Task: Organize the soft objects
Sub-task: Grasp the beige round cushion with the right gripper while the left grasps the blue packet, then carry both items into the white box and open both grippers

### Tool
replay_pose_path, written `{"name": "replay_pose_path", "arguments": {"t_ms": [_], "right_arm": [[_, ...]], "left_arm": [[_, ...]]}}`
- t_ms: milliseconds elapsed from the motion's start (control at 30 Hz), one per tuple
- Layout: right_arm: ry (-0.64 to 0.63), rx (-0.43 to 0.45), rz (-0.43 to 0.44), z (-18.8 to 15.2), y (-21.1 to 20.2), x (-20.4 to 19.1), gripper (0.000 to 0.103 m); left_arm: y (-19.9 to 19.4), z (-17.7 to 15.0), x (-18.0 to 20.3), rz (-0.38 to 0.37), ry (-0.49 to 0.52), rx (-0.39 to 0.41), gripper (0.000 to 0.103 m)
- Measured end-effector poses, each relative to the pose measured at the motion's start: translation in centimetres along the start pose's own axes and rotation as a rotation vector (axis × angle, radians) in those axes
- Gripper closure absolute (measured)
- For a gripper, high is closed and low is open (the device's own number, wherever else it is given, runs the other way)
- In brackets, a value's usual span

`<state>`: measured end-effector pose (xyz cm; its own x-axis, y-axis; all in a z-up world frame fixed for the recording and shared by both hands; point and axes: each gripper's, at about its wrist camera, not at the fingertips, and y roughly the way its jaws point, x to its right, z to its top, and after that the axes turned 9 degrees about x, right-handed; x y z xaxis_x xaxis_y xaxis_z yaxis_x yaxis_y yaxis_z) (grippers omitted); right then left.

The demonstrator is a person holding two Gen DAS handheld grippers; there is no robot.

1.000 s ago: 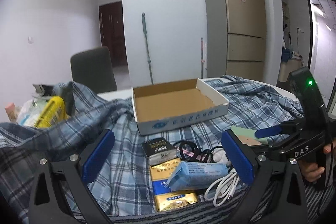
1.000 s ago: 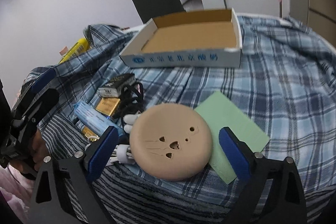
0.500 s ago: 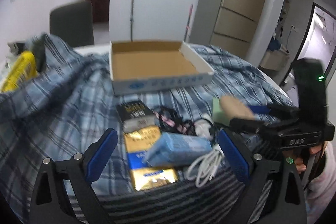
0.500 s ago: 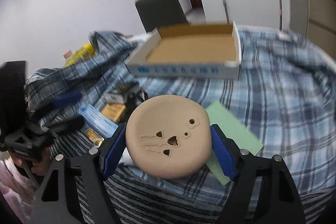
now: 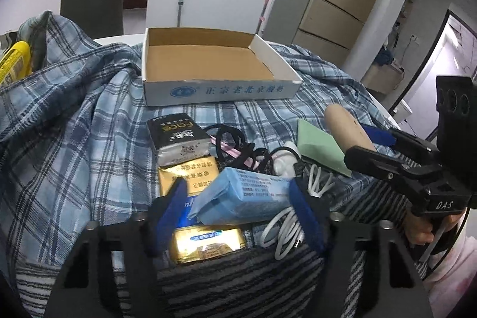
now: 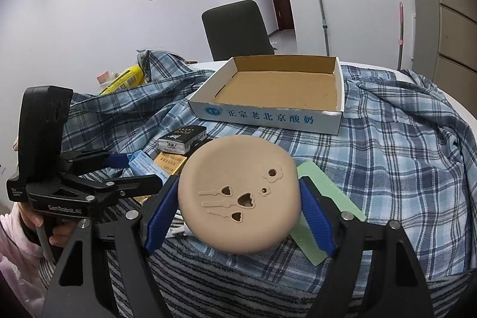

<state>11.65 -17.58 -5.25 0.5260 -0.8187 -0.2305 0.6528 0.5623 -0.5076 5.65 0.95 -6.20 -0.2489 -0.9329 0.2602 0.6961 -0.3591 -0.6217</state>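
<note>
My left gripper is shut on a light blue tissue pack, which lies among other packs on the cloth. My right gripper is shut on a round tan soft pad with small cut-out shapes and holds it tilted, lifted off a green sheet. The pad also shows edge-on in the left wrist view. An open, empty cardboard box stands further back; it also shows in the right wrist view.
A black pack, gold packs, black hair ties and a white cable lie around the blue pack. A plaid shirt and a striped cloth cover the table. A yellow bottle lies far left. A chair stands behind.
Both grippers have closed: the left on the blue tissue pack, the right on the tan pad. The right gripper has lifted the pad off the green sheet.
</note>
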Motion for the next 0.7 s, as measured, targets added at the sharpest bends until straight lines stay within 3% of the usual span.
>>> {"name": "replay_pose_path", "arguments": {"t_ms": [167, 367, 500, 700], "right_arm": [[0.001, -0.002, -0.004, 0.0, 0.0, 0.1, 0.025], [-0.012, 0.021, -0.016, 0.0, -0.3, -0.1, 0.025], [-0.042, 0.101, -0.068, 0.4, -1.5, -0.4, 0.025], [-0.078, 0.241, -0.15, 0.9, -3.7, -0.9, 0.025]], "left_arm": [[-0.2, 0.0, 0.1, -0.007, 0.008, 0.009, 0.054], [-1.6, 0.2, 1.0, -0.006, 0.054, 0.078, 0.063], [-3.5, 0.1, 3.0, 0.071, 0.173, 0.194, 0.063], [-6.3, -0.1, 4.6, 0.153, 0.261, 0.371, 0.064]]}}
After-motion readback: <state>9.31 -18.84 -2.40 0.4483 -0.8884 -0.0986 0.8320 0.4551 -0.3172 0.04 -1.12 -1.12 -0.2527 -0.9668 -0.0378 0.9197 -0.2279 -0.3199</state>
